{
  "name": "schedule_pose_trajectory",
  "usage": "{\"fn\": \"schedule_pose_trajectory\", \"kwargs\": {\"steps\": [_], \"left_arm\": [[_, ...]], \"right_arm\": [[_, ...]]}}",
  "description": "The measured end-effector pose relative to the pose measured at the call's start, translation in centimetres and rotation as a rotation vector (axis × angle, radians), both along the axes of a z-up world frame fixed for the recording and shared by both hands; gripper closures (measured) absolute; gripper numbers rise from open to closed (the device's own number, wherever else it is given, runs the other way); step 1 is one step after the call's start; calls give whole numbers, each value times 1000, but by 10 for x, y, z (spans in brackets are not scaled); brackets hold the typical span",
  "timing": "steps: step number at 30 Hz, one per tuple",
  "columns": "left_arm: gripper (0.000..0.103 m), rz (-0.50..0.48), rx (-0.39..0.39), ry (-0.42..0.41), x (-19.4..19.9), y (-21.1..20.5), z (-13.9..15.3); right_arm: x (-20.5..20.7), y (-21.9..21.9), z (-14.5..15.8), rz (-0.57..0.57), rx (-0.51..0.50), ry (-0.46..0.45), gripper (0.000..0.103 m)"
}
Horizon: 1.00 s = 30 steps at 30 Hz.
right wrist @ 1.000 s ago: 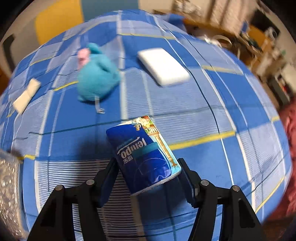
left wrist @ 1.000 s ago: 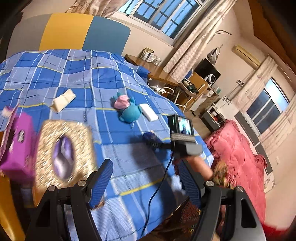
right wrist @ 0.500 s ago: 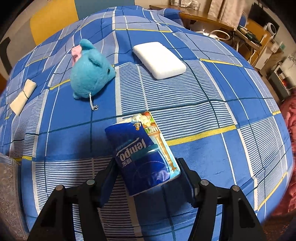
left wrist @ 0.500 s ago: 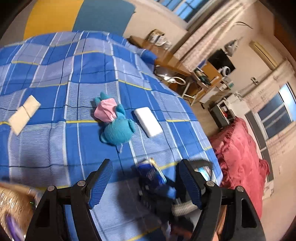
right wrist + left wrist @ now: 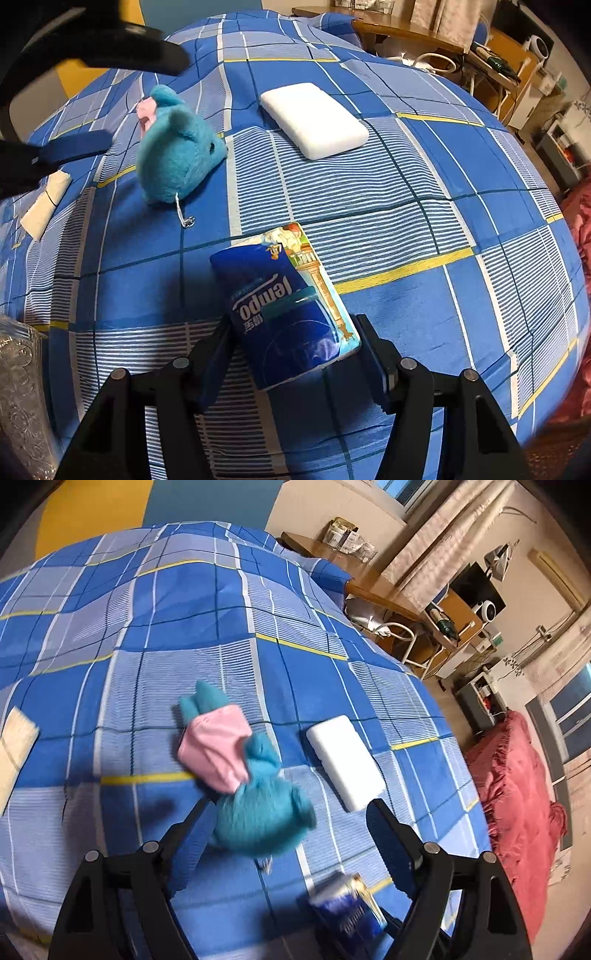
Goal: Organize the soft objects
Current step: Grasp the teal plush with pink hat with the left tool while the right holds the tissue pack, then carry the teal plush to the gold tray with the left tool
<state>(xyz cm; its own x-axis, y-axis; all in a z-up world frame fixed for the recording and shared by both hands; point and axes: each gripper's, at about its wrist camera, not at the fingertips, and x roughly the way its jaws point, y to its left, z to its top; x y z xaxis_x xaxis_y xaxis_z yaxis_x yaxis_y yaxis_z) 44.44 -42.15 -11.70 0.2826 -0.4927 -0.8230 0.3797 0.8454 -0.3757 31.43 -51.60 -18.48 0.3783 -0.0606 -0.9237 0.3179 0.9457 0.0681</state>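
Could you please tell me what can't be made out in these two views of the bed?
- Left wrist view: the blue tissue pack is blurred and partly behind the left gripper; its print is unreadable.
- Left wrist view: the beige packet is cut off by the picture's left edge.
- Right wrist view: the silvery patterned box is cut by the corner.

left gripper [image 5: 284, 834]: pitched downward, jaws spread wide, just been opening, pads clear of anything. right gripper [image 5: 295, 350]: pitched steeply down, jaws partly apart, both pads pressed on a tissue pack [image 5: 284, 314].
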Motion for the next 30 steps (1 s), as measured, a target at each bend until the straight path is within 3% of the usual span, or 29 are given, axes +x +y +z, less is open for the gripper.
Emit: {"fn": "schedule_pose_trajectory", "kwargs": {"steps": [12, 13, 14, 16, 19, 22, 30], "left_arm": [[20, 3, 84, 19, 17, -12, -34], [26, -9, 85, 30, 17, -13, -38], [37, -19, 90, 48, 17, -14, -42], [38, -20, 99, 81, 16, -13, -50], [44, -1, 50, 97, 15, -2, -52], [50, 16, 34, 99, 13, 7, -44], [52, 51, -41, 46, -6, 32, -7]], "right_arm": [[0, -3, -1, -8, 31, -3, 39], [0, -3, 0, -7, 31, -3, 39], [-1, -3, -1, -8, 33, -3, 39], [0, -3, -1, -8, 35, -3, 39], [0, -6, -1, -11, 42, -6, 39], [-1, -8, -1, -15, 51, -9, 39], [0, -10, 0, -13, 53, -17, 40]]}}
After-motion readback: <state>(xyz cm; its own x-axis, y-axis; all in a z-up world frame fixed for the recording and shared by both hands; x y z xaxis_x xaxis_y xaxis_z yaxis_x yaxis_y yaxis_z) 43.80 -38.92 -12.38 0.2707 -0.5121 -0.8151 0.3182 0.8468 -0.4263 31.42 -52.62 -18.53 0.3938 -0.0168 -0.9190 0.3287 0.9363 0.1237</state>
